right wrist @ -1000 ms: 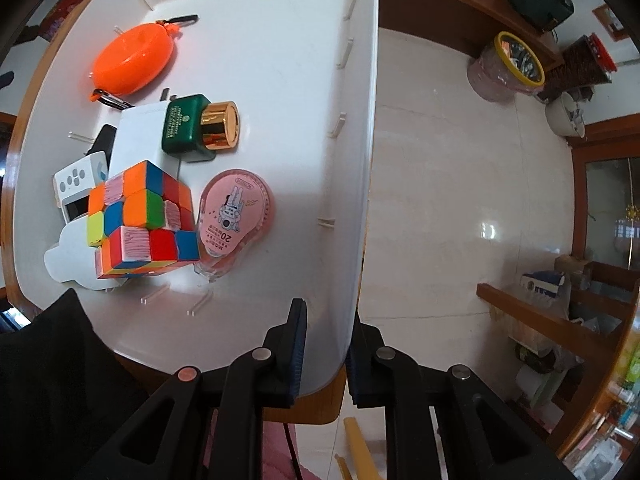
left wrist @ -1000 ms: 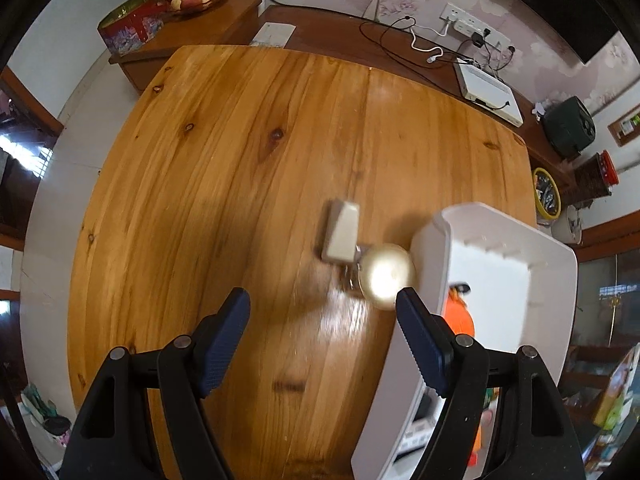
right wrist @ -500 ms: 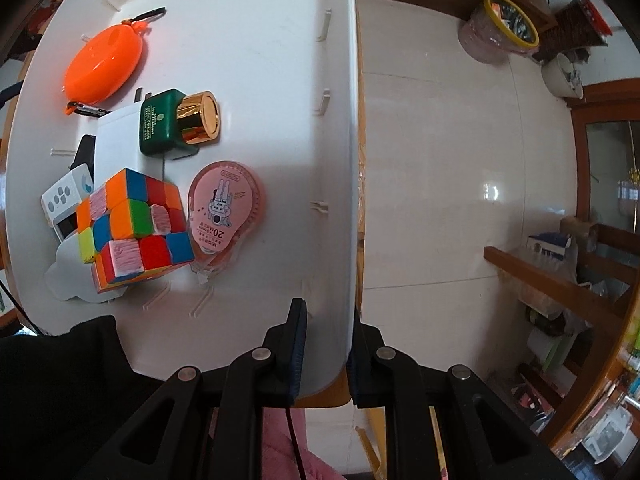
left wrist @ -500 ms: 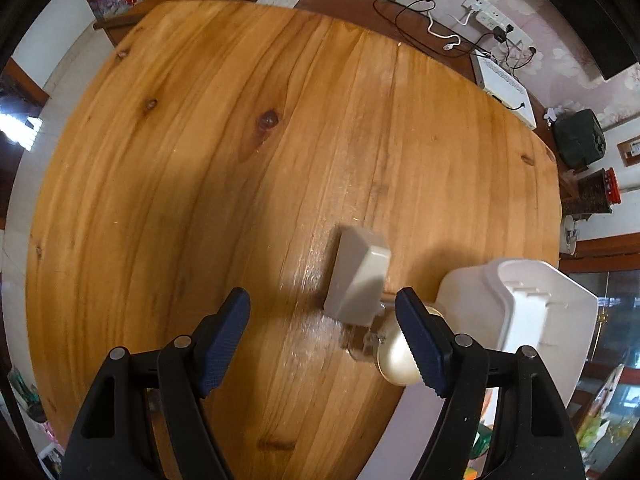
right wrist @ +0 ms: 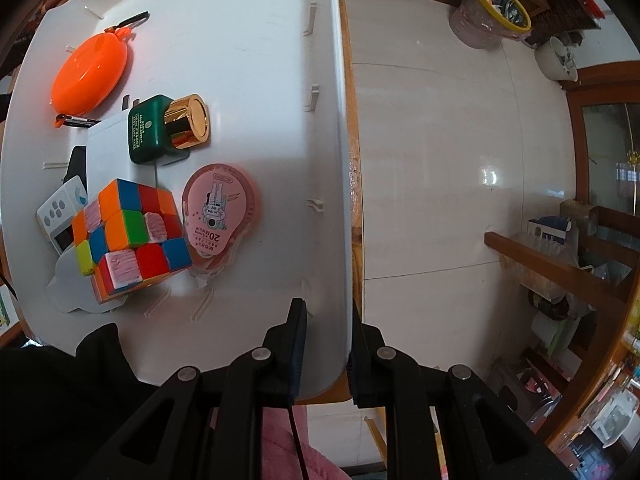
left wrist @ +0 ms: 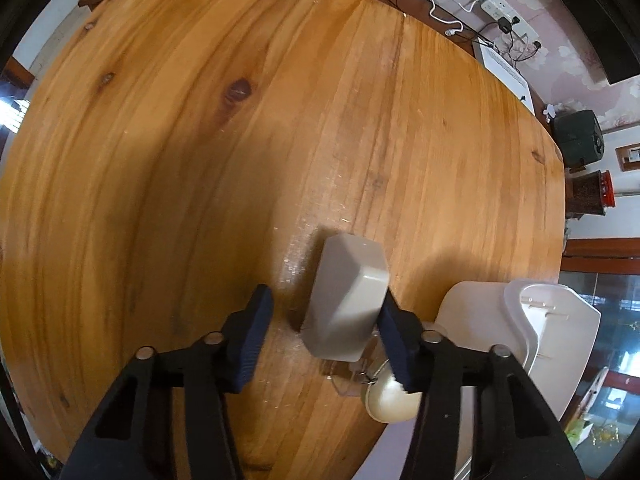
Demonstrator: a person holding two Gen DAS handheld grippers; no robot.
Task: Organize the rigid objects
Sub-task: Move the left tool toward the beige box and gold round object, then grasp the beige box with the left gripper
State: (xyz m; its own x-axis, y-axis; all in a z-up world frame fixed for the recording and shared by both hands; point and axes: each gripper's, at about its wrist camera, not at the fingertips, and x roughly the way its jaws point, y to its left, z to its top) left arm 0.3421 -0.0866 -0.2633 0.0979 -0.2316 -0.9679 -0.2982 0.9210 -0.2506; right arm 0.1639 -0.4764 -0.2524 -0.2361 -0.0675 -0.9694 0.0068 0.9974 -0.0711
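Meanwhile, left tool (left wrist: 324, 338) straddles grey block (left wrist: 346, 300)

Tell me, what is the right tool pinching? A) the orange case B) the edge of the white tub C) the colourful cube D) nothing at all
B: the right tool has one finger inside and one outside the wall of the white tub, closed on its rim, while the colourful cube and the orange case lie loose inside the tub, away from the fingers.
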